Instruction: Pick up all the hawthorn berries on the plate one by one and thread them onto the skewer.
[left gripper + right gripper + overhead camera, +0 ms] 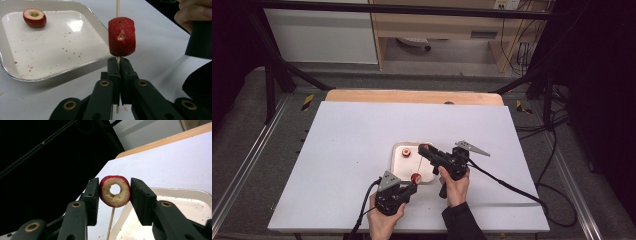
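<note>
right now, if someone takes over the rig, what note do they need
Left gripper: shut on the thin wooden skewer, held upright beside the tray's near edge.
Right gripper: shut on a cored red fruit slice at the skewer's upper end, over the tray.
Things: one red fruit piece is already threaded low on the skewer, just above the left gripper. One more red fruit piece lies in the white square metal tray.
Done: one piece skewered.
Left: probably slide the held slice down the skewer, then add the tray piece. Whether the held slice is on the skewer's tip yet is hard to tell.
</note>
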A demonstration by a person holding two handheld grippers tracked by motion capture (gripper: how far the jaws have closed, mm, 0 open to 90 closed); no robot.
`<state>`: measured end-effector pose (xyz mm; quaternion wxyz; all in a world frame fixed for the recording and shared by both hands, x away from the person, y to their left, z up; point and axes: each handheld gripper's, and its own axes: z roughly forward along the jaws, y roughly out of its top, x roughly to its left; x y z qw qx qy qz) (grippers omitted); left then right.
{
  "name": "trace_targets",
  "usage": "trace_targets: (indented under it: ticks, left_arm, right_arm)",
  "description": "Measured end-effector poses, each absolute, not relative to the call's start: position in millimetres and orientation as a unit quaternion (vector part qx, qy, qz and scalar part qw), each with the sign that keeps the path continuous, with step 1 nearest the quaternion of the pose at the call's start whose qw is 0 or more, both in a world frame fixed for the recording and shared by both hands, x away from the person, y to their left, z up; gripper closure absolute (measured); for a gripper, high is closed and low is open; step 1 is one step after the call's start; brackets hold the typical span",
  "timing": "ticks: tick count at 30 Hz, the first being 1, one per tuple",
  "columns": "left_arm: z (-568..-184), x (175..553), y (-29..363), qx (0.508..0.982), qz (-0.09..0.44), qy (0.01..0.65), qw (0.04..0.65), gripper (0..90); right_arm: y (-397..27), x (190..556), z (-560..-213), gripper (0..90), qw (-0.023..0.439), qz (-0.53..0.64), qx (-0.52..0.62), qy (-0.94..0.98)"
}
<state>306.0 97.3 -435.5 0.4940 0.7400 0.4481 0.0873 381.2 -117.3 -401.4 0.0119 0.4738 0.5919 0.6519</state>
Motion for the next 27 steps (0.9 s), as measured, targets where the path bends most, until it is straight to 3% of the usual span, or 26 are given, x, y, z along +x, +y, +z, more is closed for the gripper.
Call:
trace_targets:
  ticks: [7,24,27]
  left_arm:
    - [-436,307,94,0.723,0.073,0.465,0.505,88.4]
    - [-433,318,97,0.729,0.095,0.457,0.500,88.4]
    - [-432,318,99,0.734,0.101,0.451,0.497,88.4]
  right_arm:
    - [-113,376,-406,60.9,0.023,0.661,0.467,0.587]
    - [-106,366,-420,60.8,-0.018,0.625,0.465,0.626]
    - [-108,367,-418,56.4,-0.014,0.624,0.457,0.634]
